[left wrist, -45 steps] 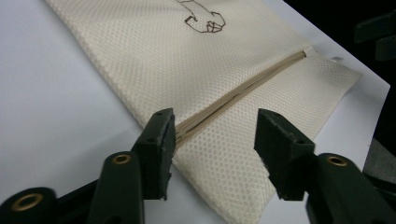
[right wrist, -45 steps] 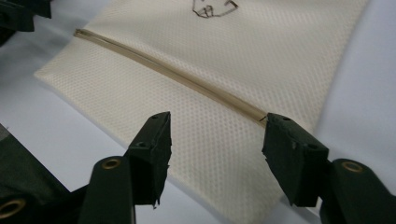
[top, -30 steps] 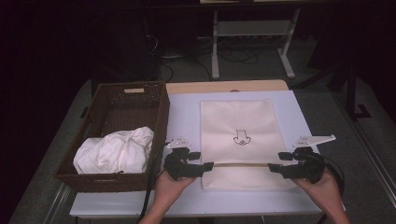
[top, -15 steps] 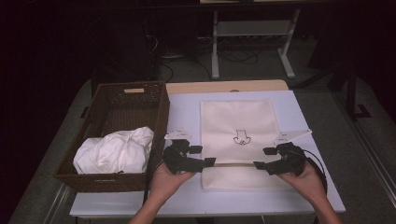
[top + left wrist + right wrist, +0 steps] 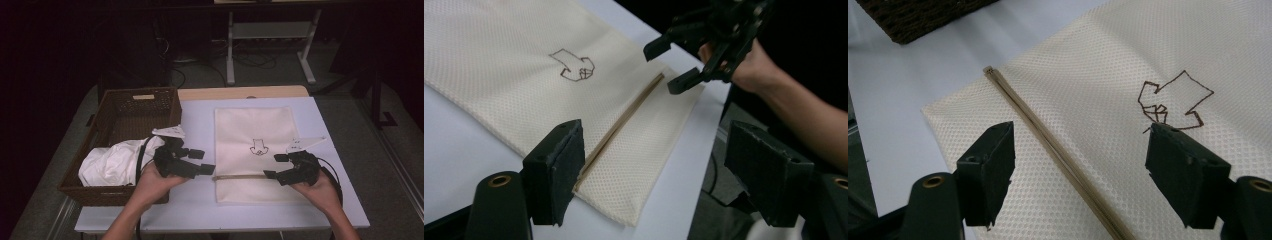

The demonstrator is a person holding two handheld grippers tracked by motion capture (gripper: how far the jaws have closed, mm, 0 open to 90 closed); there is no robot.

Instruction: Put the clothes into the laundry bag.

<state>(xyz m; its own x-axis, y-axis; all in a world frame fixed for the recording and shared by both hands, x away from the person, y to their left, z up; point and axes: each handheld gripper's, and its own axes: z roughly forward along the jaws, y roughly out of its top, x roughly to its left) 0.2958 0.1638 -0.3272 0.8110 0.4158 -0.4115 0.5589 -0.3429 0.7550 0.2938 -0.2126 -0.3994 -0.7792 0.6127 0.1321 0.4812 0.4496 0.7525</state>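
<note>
Left hand-held gripper [image 5: 202,161] and right hand-held gripper [image 5: 276,165], jaws just opened, empty.

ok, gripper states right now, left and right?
Left gripper: open, jaws have just been widening, nothing between them, beside the cream cloth.
Right gripper: open, holding nothing, above the cloth's tan strip.

Wicker basket [image 5: 125,120] walls off the left; white table [image 5: 197,120] beside it lies bare.
</note>
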